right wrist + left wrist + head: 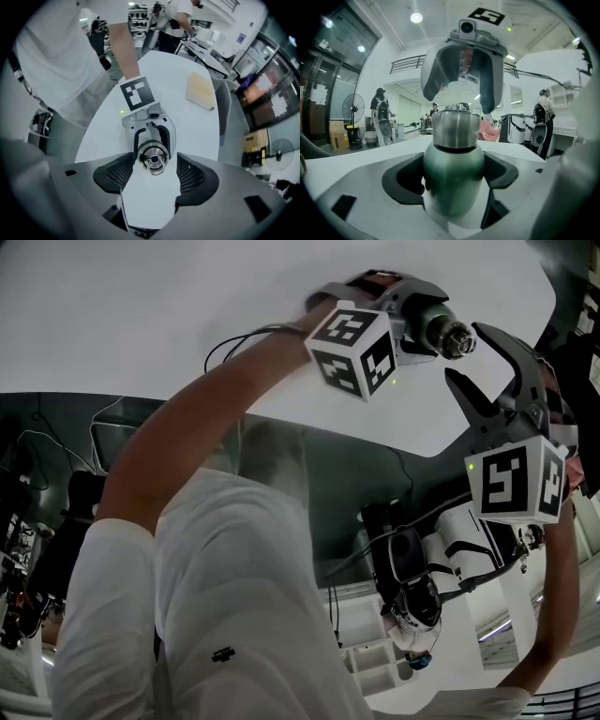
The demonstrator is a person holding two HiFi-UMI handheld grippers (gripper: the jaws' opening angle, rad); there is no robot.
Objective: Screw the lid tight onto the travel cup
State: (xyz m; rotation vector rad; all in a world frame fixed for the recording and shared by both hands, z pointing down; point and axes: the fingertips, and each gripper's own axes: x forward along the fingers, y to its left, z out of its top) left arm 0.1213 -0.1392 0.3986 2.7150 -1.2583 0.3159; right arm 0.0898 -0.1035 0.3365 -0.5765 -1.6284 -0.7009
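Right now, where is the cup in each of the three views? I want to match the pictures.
Head view: cup upper right of centre, lying sideways, lid to the right.
Left gripper view: cup at centre, clamped by the left gripper.
Right gripper view: cup at centre, lid end-on, beyond the right gripper's open jaws.
Shared landmark: the white table behind the cup.

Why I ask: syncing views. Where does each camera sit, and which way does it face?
Head view: on the head, looking down at left gripper and right gripper; arms, shirt show.
Left gripper view: on it, along its jaws clamping the cup; right gripper above.
Right gripper view: on it, down past open jaws onto the lid.
All share the cup.
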